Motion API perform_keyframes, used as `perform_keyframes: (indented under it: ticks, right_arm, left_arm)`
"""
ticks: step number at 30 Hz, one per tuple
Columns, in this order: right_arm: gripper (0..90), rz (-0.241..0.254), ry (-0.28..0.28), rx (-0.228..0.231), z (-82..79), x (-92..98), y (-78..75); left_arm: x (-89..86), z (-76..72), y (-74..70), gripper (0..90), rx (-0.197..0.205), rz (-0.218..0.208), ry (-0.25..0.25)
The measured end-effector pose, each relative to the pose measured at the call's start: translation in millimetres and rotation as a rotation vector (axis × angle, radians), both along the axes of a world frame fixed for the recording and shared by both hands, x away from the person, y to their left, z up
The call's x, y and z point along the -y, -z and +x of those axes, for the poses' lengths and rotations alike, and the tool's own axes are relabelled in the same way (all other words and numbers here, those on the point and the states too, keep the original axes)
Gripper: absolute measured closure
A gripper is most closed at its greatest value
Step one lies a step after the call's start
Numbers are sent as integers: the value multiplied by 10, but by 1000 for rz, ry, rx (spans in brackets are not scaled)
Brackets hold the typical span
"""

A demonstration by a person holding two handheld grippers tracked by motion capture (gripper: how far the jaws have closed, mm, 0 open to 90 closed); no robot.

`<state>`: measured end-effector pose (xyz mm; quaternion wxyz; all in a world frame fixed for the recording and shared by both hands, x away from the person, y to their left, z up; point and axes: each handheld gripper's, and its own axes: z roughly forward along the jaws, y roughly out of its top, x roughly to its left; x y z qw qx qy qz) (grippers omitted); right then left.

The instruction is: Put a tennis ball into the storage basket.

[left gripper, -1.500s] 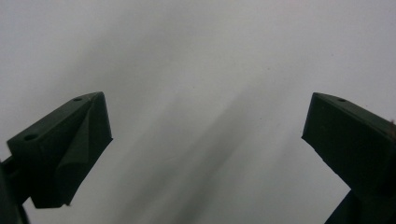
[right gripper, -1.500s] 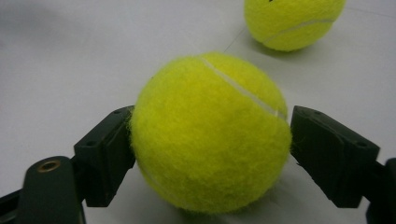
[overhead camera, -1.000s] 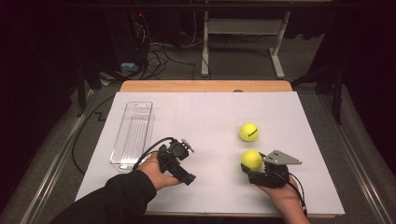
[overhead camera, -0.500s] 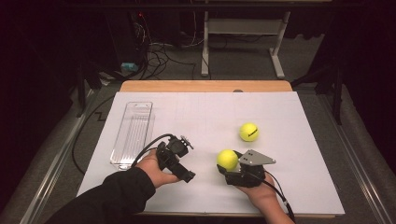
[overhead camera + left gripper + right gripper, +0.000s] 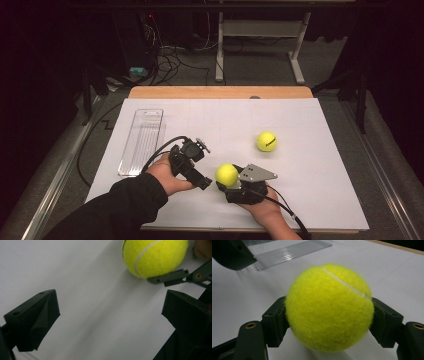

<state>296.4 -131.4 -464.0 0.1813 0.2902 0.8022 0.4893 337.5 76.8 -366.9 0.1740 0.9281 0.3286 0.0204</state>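
Two tennis balls on the table: one held tennis ball (image 5: 227,175) near the middle of the front edge, clamped between the pads of the right gripper (image 5: 231,184), and a free tennis ball (image 5: 267,141) lying farther back and toward the right edge, well apart from the first. Dark lettering across the free ball, too small to read. On the held ball a white seam line, no readable print.

One clear plastic tray (image 5: 142,141), long and ribbed, lying lengthwise near the left edge, just beside the left hand (image 5: 167,176).

Two grippers. Right one clenched on the held ball, a black pad pressed into the felt on each side in the right gripper view, ball (image 5: 329,307) raised a little off the sheet with its shadow beneath; grey three-cornered plate (image 5: 256,173) on top. Left gripper (image 5: 199,179) with jaws standing wide apart and nothing between them in the left gripper view, pointed toward the held ball (image 5: 155,256), which sits just beyond the jaw tips. Black cable (image 5: 160,149) looping from the left gripper back toward the tray.

White paper sheet (image 5: 310,190) covering most of the wooden table (image 5: 220,92), bare wood showing along the back edge. Beyond: dim room, grey floor, tangled cables (image 5: 172,57), legs of a white metal frame (image 5: 257,35)
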Motion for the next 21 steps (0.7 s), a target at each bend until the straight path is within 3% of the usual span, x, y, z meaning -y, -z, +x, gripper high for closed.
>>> perform_keyframes:
  ticks: [9, 21]
  right_arm:
    - [269, 35, -20, 15, -36, -104, 10]
    - [269, 51, -58, 31, -100, -189, -5]
  left_arm:
    - [115, 24, -109, 21, 0, 6, 23]
    - [321, 48, -27, 23, -54, 11, 42]
